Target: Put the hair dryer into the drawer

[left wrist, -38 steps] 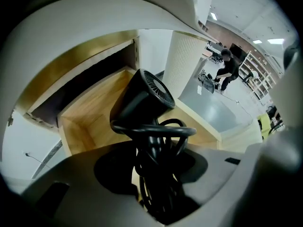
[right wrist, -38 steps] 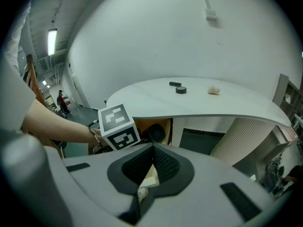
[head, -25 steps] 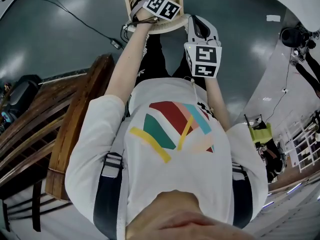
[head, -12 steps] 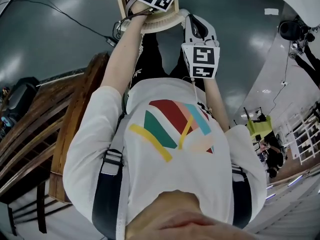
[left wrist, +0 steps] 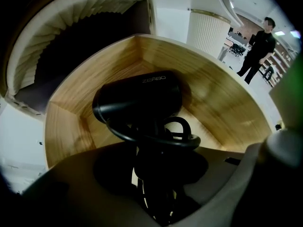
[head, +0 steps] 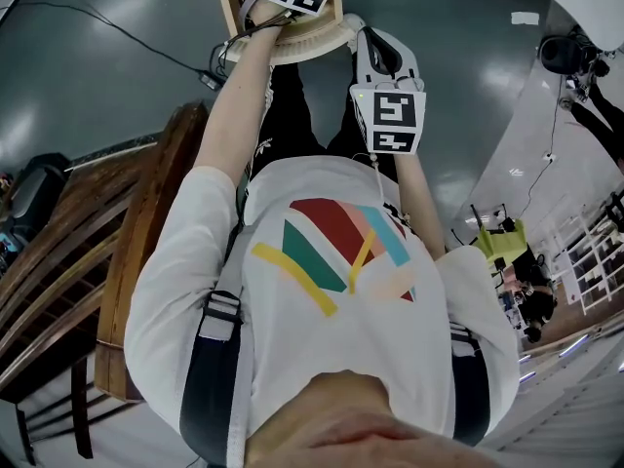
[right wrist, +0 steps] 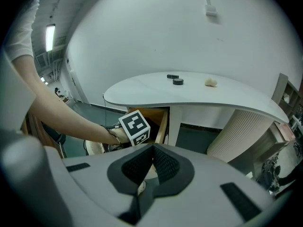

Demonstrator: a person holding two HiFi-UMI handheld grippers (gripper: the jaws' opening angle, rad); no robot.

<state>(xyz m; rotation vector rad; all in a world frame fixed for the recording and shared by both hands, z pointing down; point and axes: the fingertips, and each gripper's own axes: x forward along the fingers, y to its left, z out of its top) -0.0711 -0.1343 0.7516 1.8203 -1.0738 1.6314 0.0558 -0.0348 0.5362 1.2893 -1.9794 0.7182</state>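
The left claw (left wrist: 154,174) holds the hair dryer (left wrist: 137,96) inside the wooden drawer (left wrist: 222,108), with its cord (left wrist: 156,138) looped in front. The right claw (right wrist: 152,150), closed and empty, faces the edge of the worktop (right wrist: 199,96).

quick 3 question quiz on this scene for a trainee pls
1. Which gripper holds the black hair dryer, and by which part?
2. Directly beneath the dryer is: A) a sink B) an open wooden drawer C) a cardboard box.
3. True or false: the drawer is pushed shut.
Key: 1 the left gripper, by the handle; 2 B; 3 false.
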